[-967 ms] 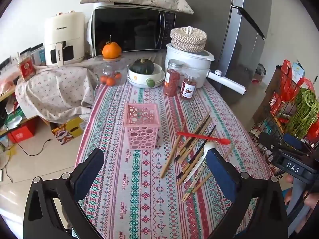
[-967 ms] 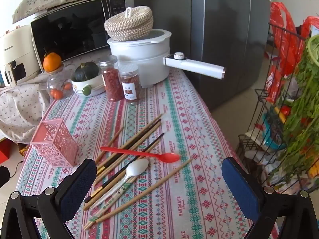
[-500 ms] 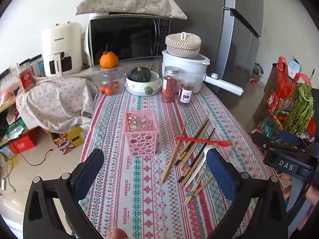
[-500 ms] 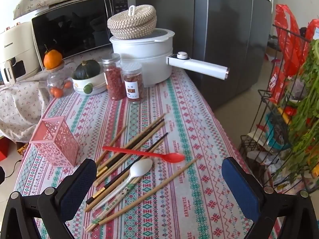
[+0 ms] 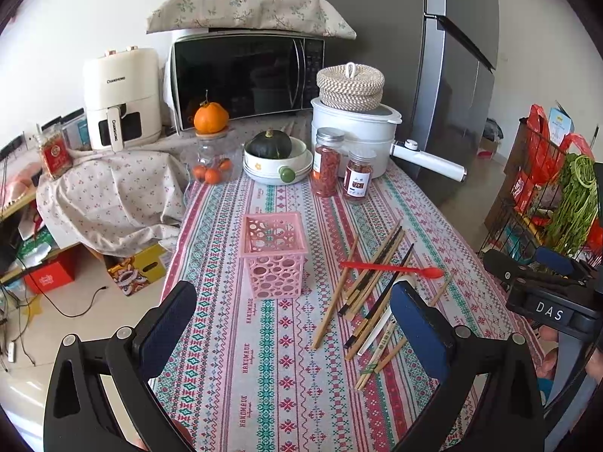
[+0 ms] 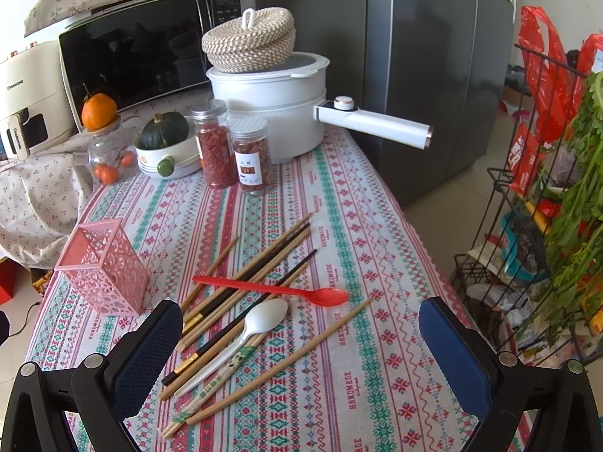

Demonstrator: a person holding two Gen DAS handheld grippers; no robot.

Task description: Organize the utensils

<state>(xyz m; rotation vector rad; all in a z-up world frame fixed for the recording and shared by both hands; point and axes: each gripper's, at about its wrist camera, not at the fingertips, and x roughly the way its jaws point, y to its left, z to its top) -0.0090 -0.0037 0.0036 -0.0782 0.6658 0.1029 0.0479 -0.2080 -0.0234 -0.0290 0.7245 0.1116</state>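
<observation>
Pink perforated plastic forms the square holder, which is seen standing upright and empty on the patterned tablecloth, a little to the left of the loose utensils. These are scattered in an overlapping heap: bamboo chopsticks and dark chopsticks lie fanned along roughly one diagonal, a red spoon is laid across them, and a white spoon rests among their lower ends, with one bamboo chopstick set slightly apart on the right. Both tools are held above the near edge of the table with nothing gripped; the left gripper is spread wide, as is the right gripper, whose fingers frame the heap. No utensil appears to have been placed yet, so the task is judged to be at its very start. Several risks are to be expected. Because the sticks are crossed and stacked, a neighbour could be dragged or flicked off the table edge when one is lifted. A thin round chopstick could be rolled out of the pads if it is pinched off-centre. The light holder could be tipped or pushed along the cloth if a long utensil is lowered at a slant against its rim.
</observation>
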